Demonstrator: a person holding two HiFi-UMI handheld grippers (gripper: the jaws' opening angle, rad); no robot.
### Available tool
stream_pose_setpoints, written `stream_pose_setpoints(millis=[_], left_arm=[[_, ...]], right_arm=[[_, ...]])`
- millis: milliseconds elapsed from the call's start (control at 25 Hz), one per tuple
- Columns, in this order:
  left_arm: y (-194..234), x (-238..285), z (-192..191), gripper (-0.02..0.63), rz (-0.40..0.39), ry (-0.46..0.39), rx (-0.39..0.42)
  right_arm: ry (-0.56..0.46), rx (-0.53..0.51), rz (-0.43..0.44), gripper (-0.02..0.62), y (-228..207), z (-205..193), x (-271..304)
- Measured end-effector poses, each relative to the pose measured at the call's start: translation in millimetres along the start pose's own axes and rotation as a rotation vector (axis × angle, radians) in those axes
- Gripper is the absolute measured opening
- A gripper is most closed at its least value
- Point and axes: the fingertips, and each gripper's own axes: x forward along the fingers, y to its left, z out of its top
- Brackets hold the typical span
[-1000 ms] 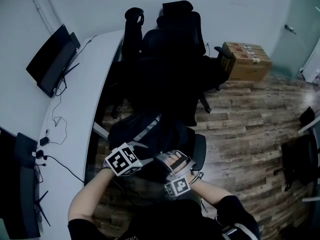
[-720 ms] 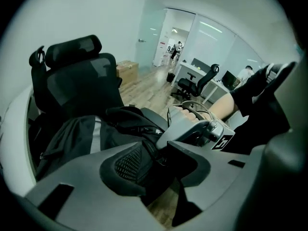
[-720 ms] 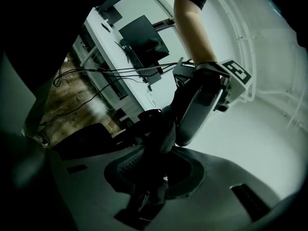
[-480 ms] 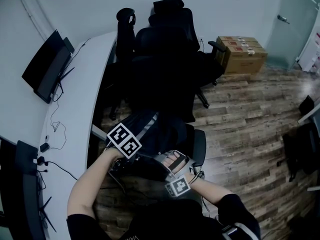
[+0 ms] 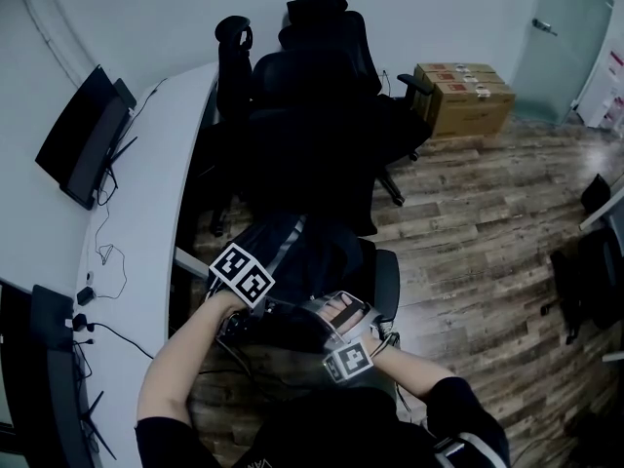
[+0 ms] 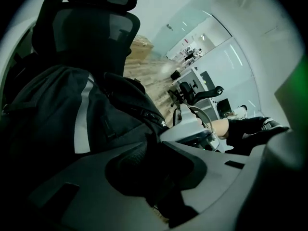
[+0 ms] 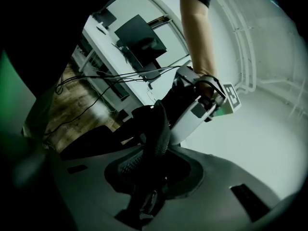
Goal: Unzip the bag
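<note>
The bag [image 5: 292, 252] lies on the chair seat [image 5: 388, 286] before us, where we clamp the right tool [image 7: 144, 172] on a fold to steady it, I think, while the jaws of the left tool [image 6: 154, 170] have just been closing on its dark fabric.

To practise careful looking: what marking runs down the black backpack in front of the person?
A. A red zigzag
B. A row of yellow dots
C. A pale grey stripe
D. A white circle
C: the left gripper view shows a pale grey stripe running down the black backpack, and the head view shows it too.
</note>
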Motion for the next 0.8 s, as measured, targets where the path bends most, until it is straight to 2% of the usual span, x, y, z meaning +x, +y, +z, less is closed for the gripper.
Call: stream_pose_setpoints(millis=[120,280,400,600,800], left_arm=[[0.1,2.6,2.4,0.089,0.013,-0.048,0.046],[-2.3,-1.3,8.3,0.051,0.037,-0.118,0.105],[-3.7,-10.8,14.6,0.027,0.064,-0.202,0.135],[-4.9,-31.9,26.3,0.021,0.140,-0.326,0.184],[-9.7,-50.9,37.2,0.021,0.172,-0.432,0.196]], right_arm=[[0.021,0.064,0.017,0.109,2.9,-8.2,2.5],[0.032,0.078,0.007,0.109,-5.7,-9.7,0.5],[0.042,0.103,0.003,0.109,-7.1,-11.7,0.9],[0.058,0.139,-0.006,0.109,-14.2,-14.2,4.2],[0.079,0.182,-0.010,0.108,-26.4,-20.8,7.7]])
